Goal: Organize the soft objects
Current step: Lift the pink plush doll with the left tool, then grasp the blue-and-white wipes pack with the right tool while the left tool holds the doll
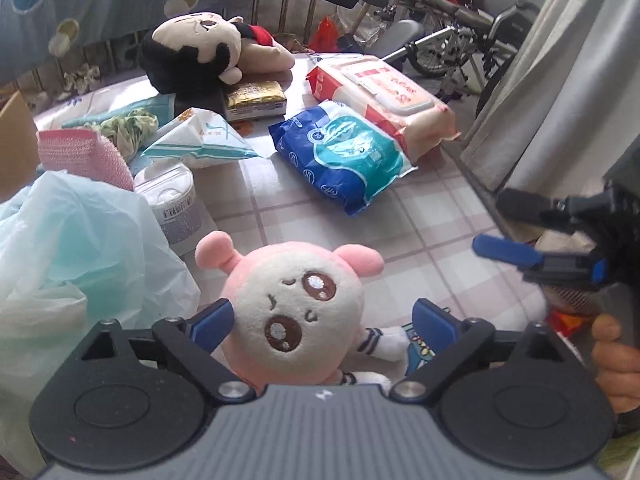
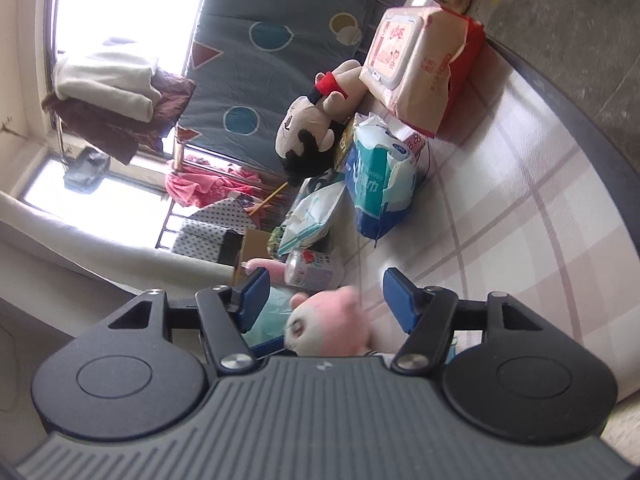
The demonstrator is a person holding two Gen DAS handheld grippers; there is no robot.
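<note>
A pink and white plush doll (image 1: pixel 294 300) lies on the checked tablecloth between the fingers of my left gripper (image 1: pixel 322 322), which is open around its head without pinching it. The doll shows blurred in the right wrist view (image 2: pixel 332 326), between the fingers of my open right gripper (image 2: pixel 326 300). The right gripper also shows at the right edge of the left wrist view (image 1: pixel 520 228), open, off the table's edge. A black-haired plush doll (image 1: pixel 200 48) lies at the far side of the table, also seen in the right wrist view (image 2: pixel 312 128).
On the table are a blue wipes pack (image 1: pixel 340 152), a pink wipes pack (image 1: pixel 388 100), a tissue pack (image 1: pixel 200 140), a small tub (image 1: pixel 170 200), a pale green plastic bag (image 1: pixel 68 256) and a pink cloth (image 1: pixel 84 152). A wheelchair (image 1: pixel 460 28) stands behind the table.
</note>
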